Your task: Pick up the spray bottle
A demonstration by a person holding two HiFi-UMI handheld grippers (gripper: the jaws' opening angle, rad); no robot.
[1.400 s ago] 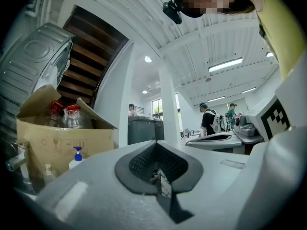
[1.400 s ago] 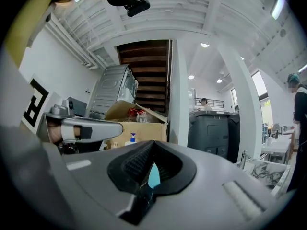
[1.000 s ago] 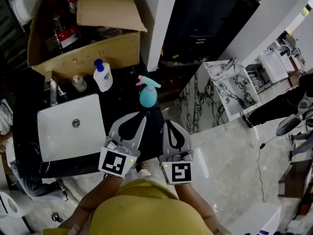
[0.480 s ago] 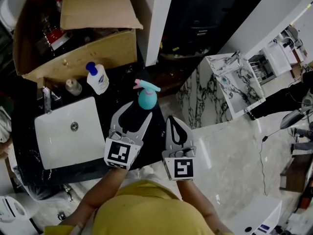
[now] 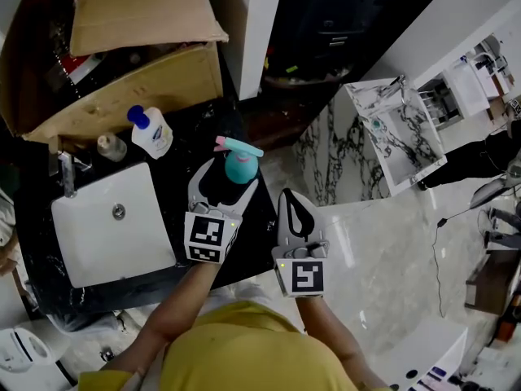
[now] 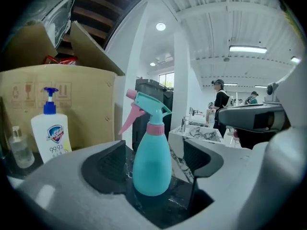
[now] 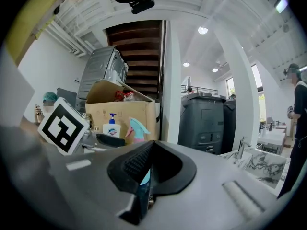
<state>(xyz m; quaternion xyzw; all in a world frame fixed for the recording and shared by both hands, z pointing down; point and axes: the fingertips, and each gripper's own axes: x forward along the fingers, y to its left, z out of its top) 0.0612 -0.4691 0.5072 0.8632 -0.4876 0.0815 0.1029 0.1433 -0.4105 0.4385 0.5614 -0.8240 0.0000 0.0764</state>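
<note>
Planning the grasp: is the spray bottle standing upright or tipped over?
Upright: the spray bottle stands on its base on the black counter, with its pink trigger head on top.

Spray bottle [image 7: 135,127] body mostly behind right hand-held gripper [image 7: 149,150]; cardboard box [image 5: 138,88] cropped above

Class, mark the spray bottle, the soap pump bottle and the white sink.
spray bottle [image 6: 152,166]: left gripper view, teal body.
soap pump bottle [image 6: 52,137]: left gripper view, front label.
white sink [image 5: 122,251]: head view, bare basin.
</note>
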